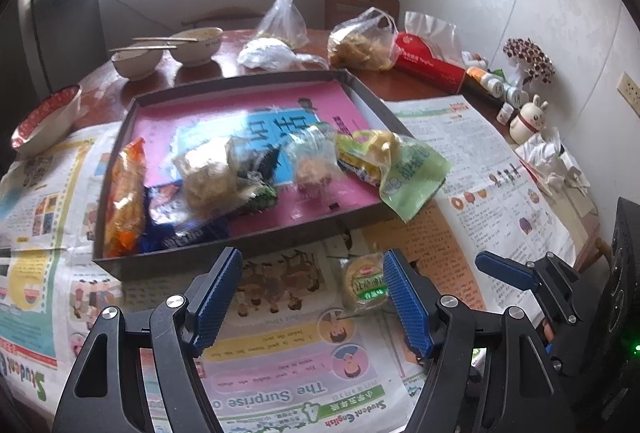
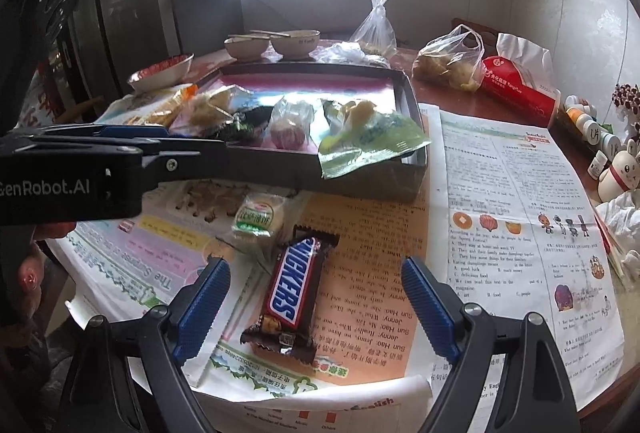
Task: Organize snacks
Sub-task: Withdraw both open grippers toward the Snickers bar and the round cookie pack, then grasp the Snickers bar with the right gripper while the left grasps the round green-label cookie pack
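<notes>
A dark shallow box (image 1: 240, 89) with a pink bottom stands on the newspaper and holds several snack packets, among them an orange one (image 1: 126, 193) and a green one (image 1: 408, 169) that hangs over its front right corner. A small round pastry in a green wrapper (image 1: 364, 283) lies in front of the box, just inside the right finger of my open left gripper (image 1: 311, 257). A Snickers bar (image 2: 292, 289) lies on the paper between the spread fingers of my open right gripper (image 2: 314, 265), touching neither pad. The pastry (image 2: 258, 219) sits just beyond the bar.
Newspaper (image 2: 500, 201) covers the near table. Behind the box are two bowls with chopsticks (image 1: 192, 45), plastic bags (image 1: 360, 41) and a red tissue pack (image 1: 428, 61). Small bottles and a rabbit figurine (image 1: 528, 117) line the right wall. My left gripper (image 2: 192, 143) crosses the right wrist view.
</notes>
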Motion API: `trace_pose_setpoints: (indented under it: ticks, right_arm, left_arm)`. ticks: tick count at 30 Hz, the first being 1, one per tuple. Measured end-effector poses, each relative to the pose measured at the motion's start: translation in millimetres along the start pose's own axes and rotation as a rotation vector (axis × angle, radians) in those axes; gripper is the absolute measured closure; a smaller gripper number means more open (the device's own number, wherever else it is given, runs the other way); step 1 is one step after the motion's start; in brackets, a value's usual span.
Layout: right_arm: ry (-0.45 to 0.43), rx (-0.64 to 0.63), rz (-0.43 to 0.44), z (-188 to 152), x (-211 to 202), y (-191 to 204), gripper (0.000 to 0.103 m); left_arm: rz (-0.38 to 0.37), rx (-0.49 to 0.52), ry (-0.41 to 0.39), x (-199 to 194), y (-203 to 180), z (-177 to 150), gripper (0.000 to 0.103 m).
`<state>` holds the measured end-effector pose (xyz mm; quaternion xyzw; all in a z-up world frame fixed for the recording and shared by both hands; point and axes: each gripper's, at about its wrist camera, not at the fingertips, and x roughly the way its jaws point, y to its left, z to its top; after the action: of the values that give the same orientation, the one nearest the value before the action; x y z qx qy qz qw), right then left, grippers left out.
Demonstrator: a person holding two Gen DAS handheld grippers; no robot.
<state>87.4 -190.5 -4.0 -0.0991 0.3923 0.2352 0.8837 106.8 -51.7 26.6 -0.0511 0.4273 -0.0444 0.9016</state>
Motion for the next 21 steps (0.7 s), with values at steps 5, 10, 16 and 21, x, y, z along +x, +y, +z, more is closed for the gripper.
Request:
trace_pose_setpoints:
  ticks: [5,10,16,21]
  right_arm:
    - [0.022,-0.007,-0.011,-4.2,7.0,1.4,0.019]
    - [0.037,-0.007,-0.018,-7.2,14.3,0.4,0.029]
    - [0.047,0.005,-0.023,-9.4,19.9,-2.8,0.038]
    - [0.036,0.016,-0.033,-9.6,21.0,-8.6,0.048]
  left_arm:
    - [-0.008,0.009,0.038,12.6,-7.6,-5.3,0.028]
    - [-0.012,0.014,0.061,22.0,-11.8,-8.6,0.028]
    - [-0.020,0.023,0.080,29.1,-16.5,-10.5,0.028]
    - [-0.025,0.029,0.098,36.0,-20.0,-11.8,0.028]
